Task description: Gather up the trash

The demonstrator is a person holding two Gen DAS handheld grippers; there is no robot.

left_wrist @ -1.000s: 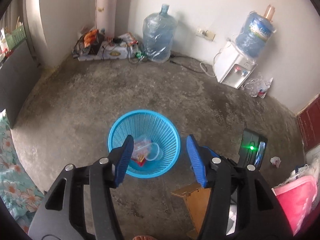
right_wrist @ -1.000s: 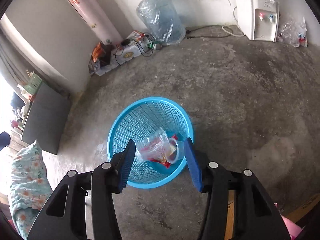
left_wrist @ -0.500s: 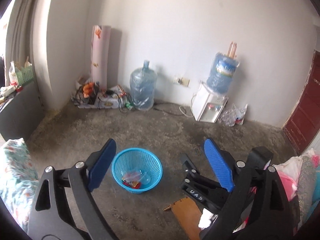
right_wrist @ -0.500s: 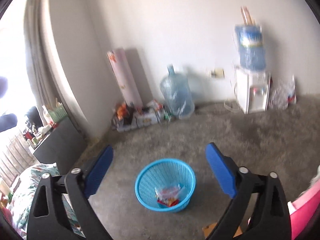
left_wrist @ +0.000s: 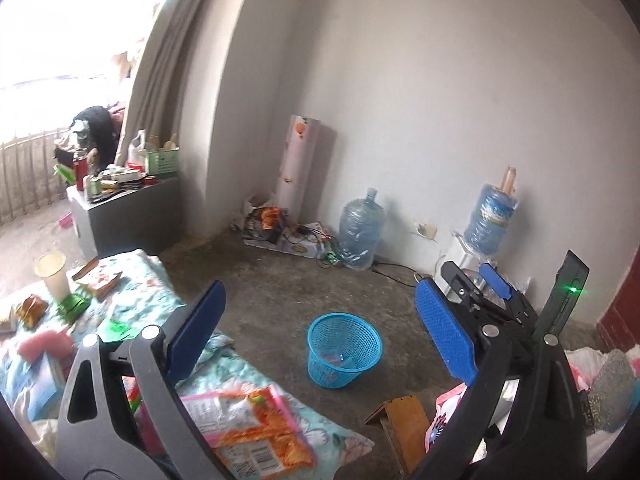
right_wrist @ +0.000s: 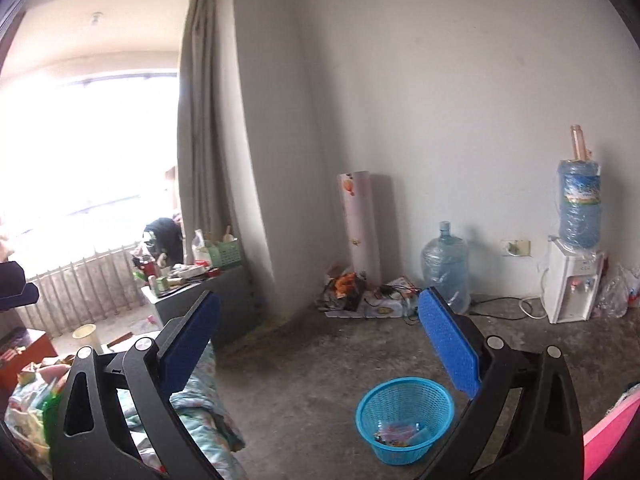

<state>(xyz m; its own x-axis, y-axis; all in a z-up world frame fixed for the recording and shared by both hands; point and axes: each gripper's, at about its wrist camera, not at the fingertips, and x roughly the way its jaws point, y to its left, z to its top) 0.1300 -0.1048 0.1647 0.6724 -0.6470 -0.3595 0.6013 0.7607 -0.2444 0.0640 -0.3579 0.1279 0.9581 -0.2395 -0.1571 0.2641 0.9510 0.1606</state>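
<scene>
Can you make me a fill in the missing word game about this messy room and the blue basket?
1. The round blue plastic mesh basket stands on the grey concrete ____.
2. The upside-down blue water bottle sits on top of the white water ____.
3. The orange snack wrapper lies on the flowery ____, not in the basket.
4. The left gripper and the right gripper hold ____ between their blue pads.

Missing words: floor; dispenser; blanket; nothing

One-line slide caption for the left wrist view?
Left gripper, jaws opening and empty, above blue basket holding wrappers; snack bags wait on floral bedding.
</scene>
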